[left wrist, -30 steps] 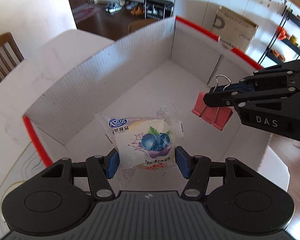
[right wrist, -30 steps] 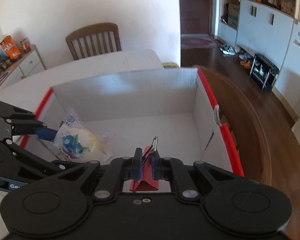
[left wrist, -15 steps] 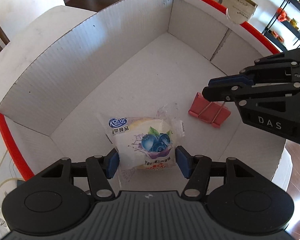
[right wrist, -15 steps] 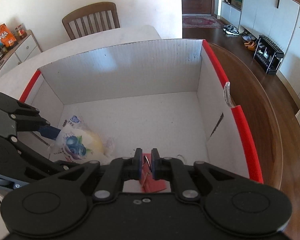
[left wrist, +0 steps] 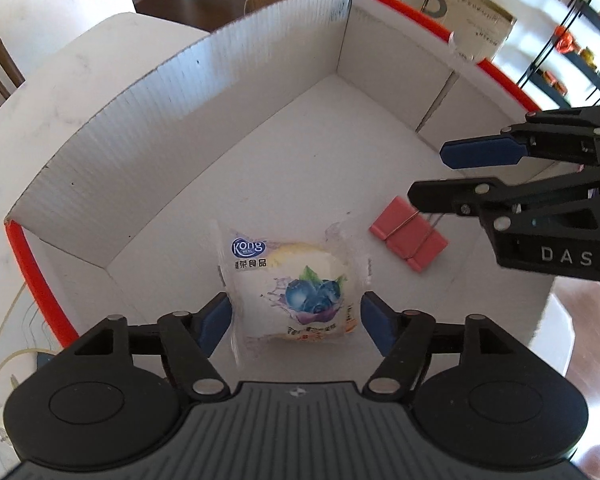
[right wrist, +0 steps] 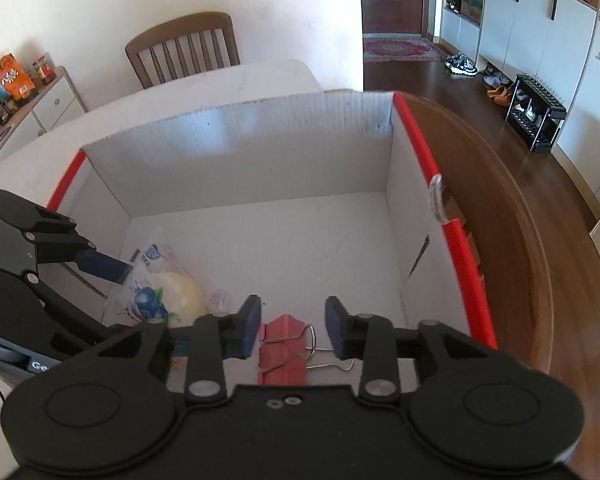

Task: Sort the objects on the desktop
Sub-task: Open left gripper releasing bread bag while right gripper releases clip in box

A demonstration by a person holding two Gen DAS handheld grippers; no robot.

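1. Changed since a second ago: red binder clip (left wrist: 408, 238) no longer hanging from the right hand-held gripper (right wrist: 292, 326); now lying flat on the floor of the white cardboard box (left wrist: 236, 92), wire handles splayed.
2. Right jaws just been opening; now spread apart with the clip between and below them, pads clear of it. Released.
3. Left hand-held gripper (left wrist: 296, 322) also just been opening; blue pads now standing off both sides of the blueberry cake packet (left wrist: 296, 280), which rests on the box floor. Released too, or nearly: possible light brush of the wrapper edge at the left pad, hard to tell.
4. Packet and clip lying near each other, not touching, in the near part of the box.
5. Risk on withdrawal: snagging a wire handle (right wrist: 312, 344) of the clip on a right fingertip and dragging or flipping the clip.
6. Risk on the left: crinkled wrapper catching on a pad and lifting with it, if raised before the gap is wide enough.
7. Risk of the two hand-held grippers knocking together, being close over the same corner.
8. Risk of nudging the light box across the bench (left wrist: 80, 68) by clipping a wall on the way out.
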